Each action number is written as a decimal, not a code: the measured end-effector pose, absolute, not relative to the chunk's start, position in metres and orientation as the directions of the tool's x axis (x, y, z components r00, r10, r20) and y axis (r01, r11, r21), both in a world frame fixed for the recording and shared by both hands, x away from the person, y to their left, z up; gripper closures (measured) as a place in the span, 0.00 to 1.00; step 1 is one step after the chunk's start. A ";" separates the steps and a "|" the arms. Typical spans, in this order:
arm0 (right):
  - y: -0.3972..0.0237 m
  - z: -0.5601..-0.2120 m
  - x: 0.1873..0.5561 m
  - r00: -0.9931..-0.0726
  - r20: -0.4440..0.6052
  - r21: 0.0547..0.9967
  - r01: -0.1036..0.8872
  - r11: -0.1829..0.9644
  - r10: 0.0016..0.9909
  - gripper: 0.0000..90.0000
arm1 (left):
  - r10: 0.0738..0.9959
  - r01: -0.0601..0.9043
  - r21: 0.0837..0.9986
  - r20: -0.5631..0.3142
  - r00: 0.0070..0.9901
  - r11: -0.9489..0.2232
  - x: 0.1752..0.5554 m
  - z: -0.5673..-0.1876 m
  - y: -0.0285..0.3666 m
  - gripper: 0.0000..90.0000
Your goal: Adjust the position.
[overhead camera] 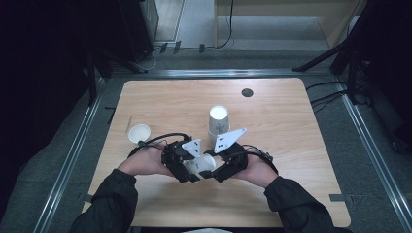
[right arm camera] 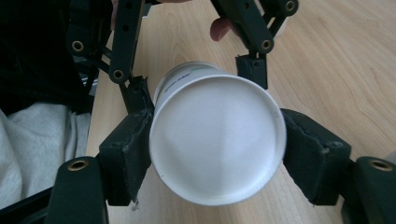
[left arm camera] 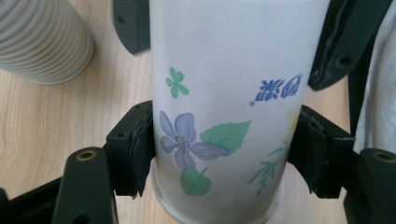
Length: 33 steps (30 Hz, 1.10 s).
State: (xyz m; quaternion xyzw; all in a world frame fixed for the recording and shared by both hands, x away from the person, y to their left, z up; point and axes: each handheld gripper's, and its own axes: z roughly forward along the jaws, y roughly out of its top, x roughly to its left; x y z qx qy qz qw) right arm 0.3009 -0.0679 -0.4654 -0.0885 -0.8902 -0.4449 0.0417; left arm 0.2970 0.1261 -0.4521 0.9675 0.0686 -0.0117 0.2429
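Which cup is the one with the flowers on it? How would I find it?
Look at the near edge of the wooden table, where the two hands meet. The flowered paper cup lies sideways between the left gripper and the right gripper. The stack of cups behind stands upright, and the small cup sits apart at the left.

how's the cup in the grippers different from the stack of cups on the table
The held cup lies on its side off the table, pinched between the left gripper and the right gripper; the stack of cups stands upright on the table, untouched. The held cup is a single cup; the stack is several nested together. The held cup shows printed flowers and leaves; the stack looks plain. Both are white paper cups.
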 end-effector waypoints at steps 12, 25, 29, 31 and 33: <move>-0.071 -0.462 0.301 -0.983 0.132 0.791 0.180 0.585 0.125 0.38 | 0.171 0.180 0.498 -0.063 0.983 -0.848 0.302 -0.453 0.133 0.19; -0.098 -0.445 0.303 -0.978 0.150 0.837 0.202 0.508 0.143 0.38 | 0.239 0.256 0.667 -0.119 0.964 -0.700 0.295 -0.447 0.153 0.14; -0.101 -0.443 0.303 -0.977 0.168 0.841 0.211 0.499 0.130 0.38 | 0.238 0.265 0.699 -0.139 0.961 -0.664 0.291 -0.449 0.152 0.14; -0.101 -0.442 0.302 -0.976 0.180 0.842 0.217 0.493 0.122 0.38 | 0.230 0.263 0.719 -0.146 0.962 -0.644 0.290 -0.450 0.152 0.14; -0.101 -0.440 0.301 -0.976 0.186 0.846 0.220 0.487 0.118 0.38 | 0.224 0.264 0.738 -0.155 0.962 -0.621 0.289 -0.452 0.151 0.14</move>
